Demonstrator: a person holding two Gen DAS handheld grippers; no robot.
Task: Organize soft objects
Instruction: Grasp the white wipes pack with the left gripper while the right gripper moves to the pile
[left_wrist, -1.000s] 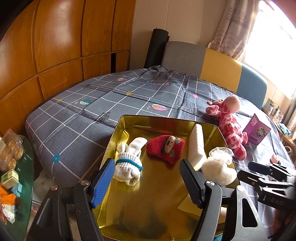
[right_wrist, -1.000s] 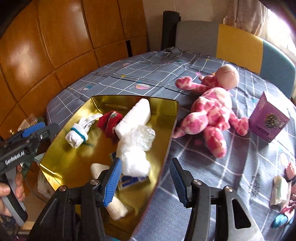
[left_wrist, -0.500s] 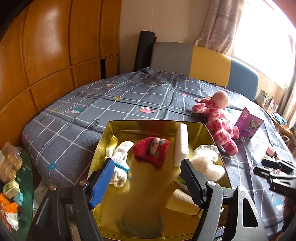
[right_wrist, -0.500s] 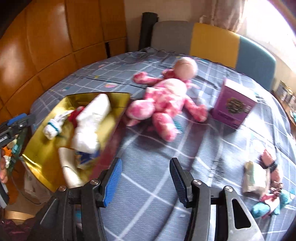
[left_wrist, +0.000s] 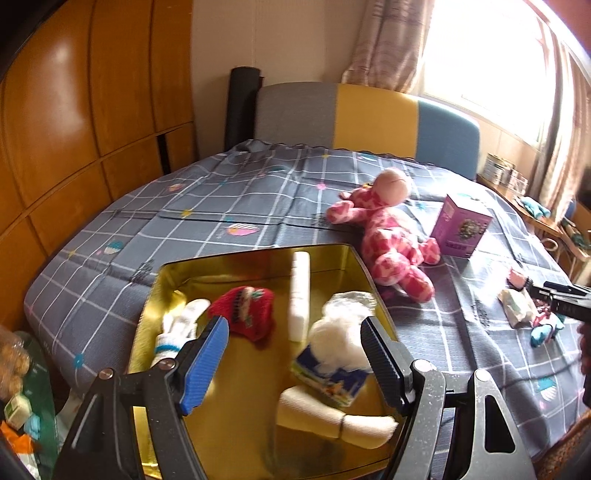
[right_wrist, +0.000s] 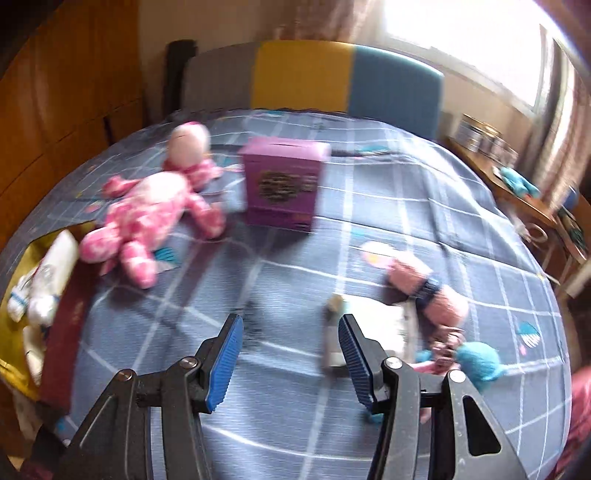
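A gold tray on the bed holds a white sock, a red knit piece, a white foam bar, a white fluffy bundle, a tissue pack and a rolled cloth. My left gripper is open and empty above the tray. My right gripper is open and empty over the blanket, beside a white packet. A pink sock roll and a teal soft piece lie just right of it. A pink plush toy lies to the left.
A purple box stands on the bed behind the plush toy; it also shows in the left wrist view. A grey, yellow and blue headboard is at the back. Wooden panels are on the left. A side table is on the right.
My right gripper has swung right, away from the tray toward the small soft items at the right. My left gripper has drawn back a little over the tray. Both stay open.
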